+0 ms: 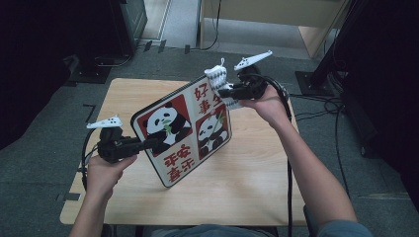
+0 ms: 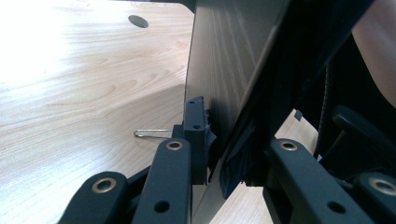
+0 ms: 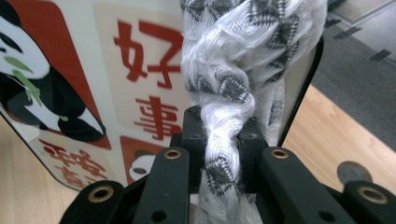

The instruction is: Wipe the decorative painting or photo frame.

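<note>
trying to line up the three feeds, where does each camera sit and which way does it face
High view: above the person's side, looking forward and down at the wooden table; both forearms show.
Left gripper view: rides the left claw, looking along its jaws, clamped on the panda tray edge.
Right gripper view: rides the right claw, facing the tray's printed face, jaws pinching a woven cloth.
Shared: the tray appears in all three.

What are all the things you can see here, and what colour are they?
Panda tray: one, white, red and black with red writing, held tilted on its edge above the table.
Cloth: one, white with grey zigzags, against the tray's upper corner.
Table: one, light wood, under the tray.
Carpet: grey, around the table.
Left gripper: one, black, clamped on the tray's left edge.
Right gripper: one, black, clamped on the cloth.
Person's hands: two, one behind each gripper.
</note>
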